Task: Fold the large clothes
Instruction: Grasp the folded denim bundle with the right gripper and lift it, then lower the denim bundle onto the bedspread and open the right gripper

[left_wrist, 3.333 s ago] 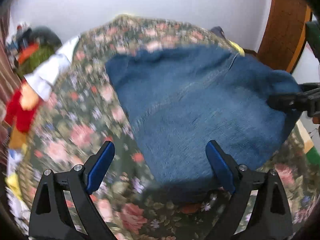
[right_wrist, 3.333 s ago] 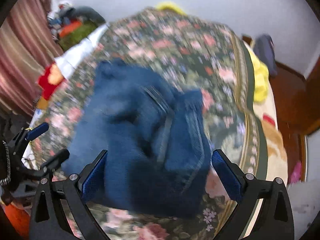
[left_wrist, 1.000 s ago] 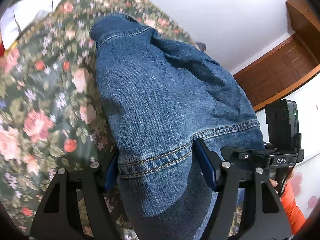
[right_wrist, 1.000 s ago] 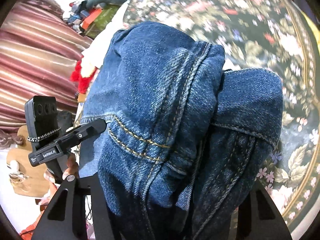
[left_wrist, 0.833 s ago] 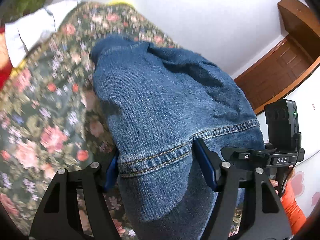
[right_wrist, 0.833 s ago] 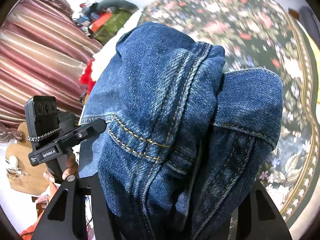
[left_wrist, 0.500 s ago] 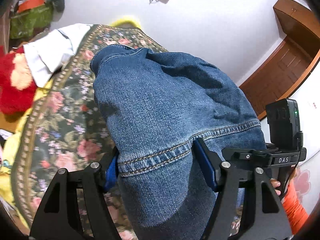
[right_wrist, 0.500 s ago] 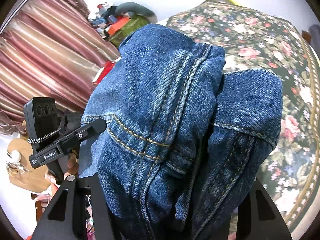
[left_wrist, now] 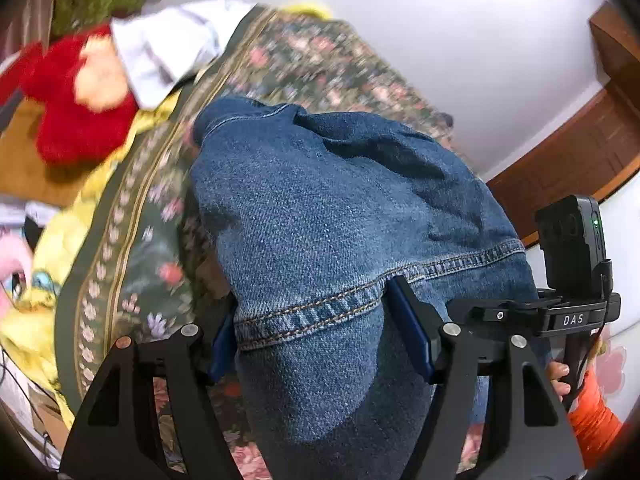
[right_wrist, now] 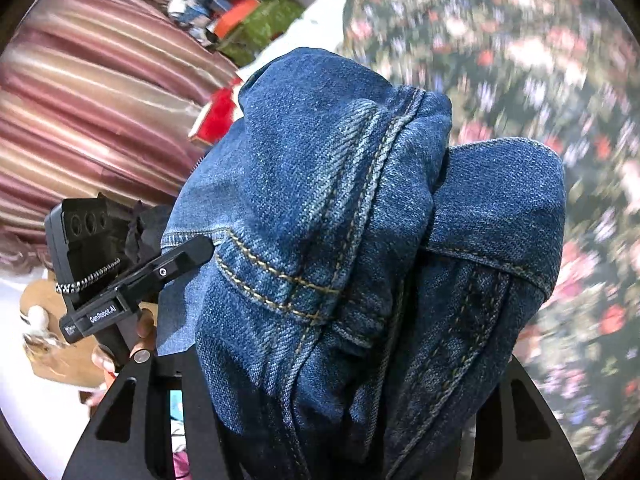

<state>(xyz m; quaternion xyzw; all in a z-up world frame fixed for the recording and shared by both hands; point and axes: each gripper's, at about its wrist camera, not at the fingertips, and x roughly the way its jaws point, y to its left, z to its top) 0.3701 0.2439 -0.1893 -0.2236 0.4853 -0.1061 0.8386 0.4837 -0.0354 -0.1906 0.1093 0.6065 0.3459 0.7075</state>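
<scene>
We see the denim jacket (left_wrist: 340,220) bunched between both grippers, above the floral bedspread (left_wrist: 152,248). The left gripper (left_wrist: 316,336) pinches its stitched hem between blue pads. The right gripper (right_wrist: 340,380) clamps thick seamed folds. A red plush toy (left_wrist: 76,120) lies far left, striped curtains (right_wrist: 92,100) beyond.

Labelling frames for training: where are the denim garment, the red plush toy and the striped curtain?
denim garment (left_wrist: 320,216): left wrist view, broad back panel.
red plush toy (left_wrist: 76,128): left wrist view, red body.
striped curtain (right_wrist: 92,112): right wrist view, middle folds.
</scene>
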